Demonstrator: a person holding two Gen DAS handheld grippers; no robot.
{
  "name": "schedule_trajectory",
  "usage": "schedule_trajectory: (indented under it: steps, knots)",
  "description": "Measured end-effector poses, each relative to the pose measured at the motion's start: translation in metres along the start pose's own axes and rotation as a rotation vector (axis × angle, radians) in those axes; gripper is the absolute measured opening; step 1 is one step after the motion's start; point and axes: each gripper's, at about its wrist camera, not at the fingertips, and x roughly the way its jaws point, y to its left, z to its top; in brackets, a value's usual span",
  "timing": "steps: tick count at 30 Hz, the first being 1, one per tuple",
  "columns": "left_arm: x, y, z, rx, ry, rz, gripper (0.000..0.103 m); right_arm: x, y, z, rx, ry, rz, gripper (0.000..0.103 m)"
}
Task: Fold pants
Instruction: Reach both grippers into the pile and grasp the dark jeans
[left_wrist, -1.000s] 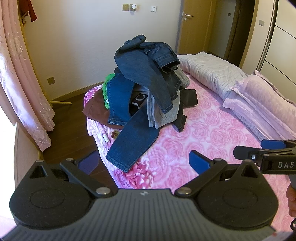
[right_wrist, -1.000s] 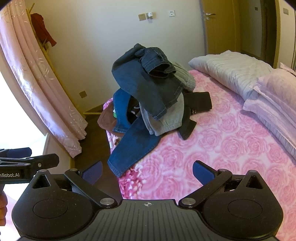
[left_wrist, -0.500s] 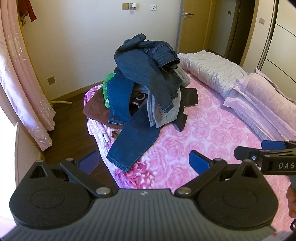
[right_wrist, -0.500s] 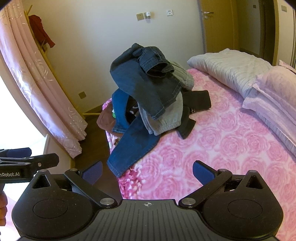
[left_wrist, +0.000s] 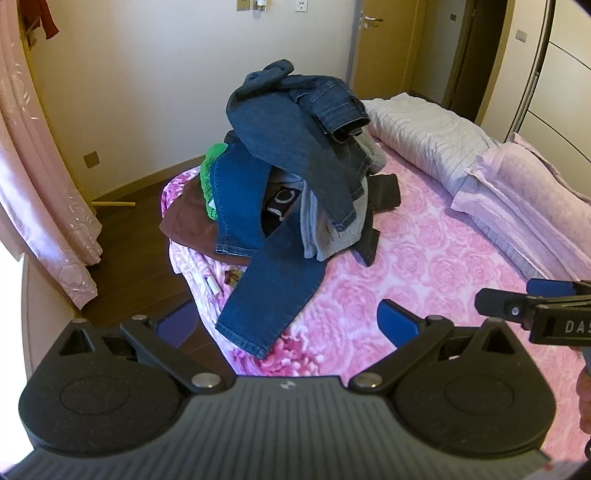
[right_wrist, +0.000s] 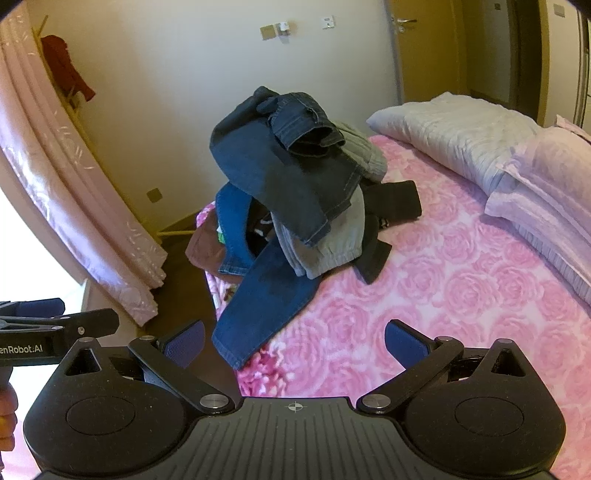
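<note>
Your left gripper (left_wrist: 284, 325) and right gripper (right_wrist: 293, 341) both hover with jaws spread, empty, short of the pants pile (left_wrist: 295, 177) at the bed's (left_wrist: 424, 266) far-left corner. Risk: tangled legs drag neighbouring garments off the edge.

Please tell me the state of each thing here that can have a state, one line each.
left gripper: open, empty
right gripper: open, empty
dark jeans: unfolded, on top of the pile
blue jeans: unfolded, leg over the bed edge
grey sweatpants: unfolded, in the pile
door: closed
</note>
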Motion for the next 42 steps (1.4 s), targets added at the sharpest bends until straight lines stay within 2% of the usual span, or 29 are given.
schedule_trajectory:
  steps: [7,12,20,28,33,39,42]
  knots:
    - [0.048,0.044,0.041,-0.005,0.032,0.015,0.102,0.044,0.014,0.032,-0.005,-0.005,-0.033,0.101]
    - [0.089,0.079,0.085,-0.006,0.03,0.029,0.102,0.084,0.027,0.068,-0.024,-0.038,-0.05,0.1]
    - [0.153,0.118,0.163,0.043,-0.024,0.014,0.102,0.159,0.037,0.137,0.021,-0.092,-0.082,0.088]
    - [0.231,0.122,0.241,0.109,-0.098,-0.03,0.102,0.213,0.023,0.189,0.103,-0.156,-0.141,0.083]
    - [0.288,0.117,0.285,0.139,-0.129,-0.065,0.1,0.252,-0.001,0.214,0.199,-0.184,-0.144,0.08]
    - [0.342,0.115,0.317,0.115,-0.13,-0.101,0.098,0.294,-0.028,0.236,0.333,-0.235,-0.119,0.075]
    - [0.361,0.114,0.324,0.125,-0.126,-0.096,0.094,0.309,-0.037,0.243,0.397,-0.26,-0.092,0.071]
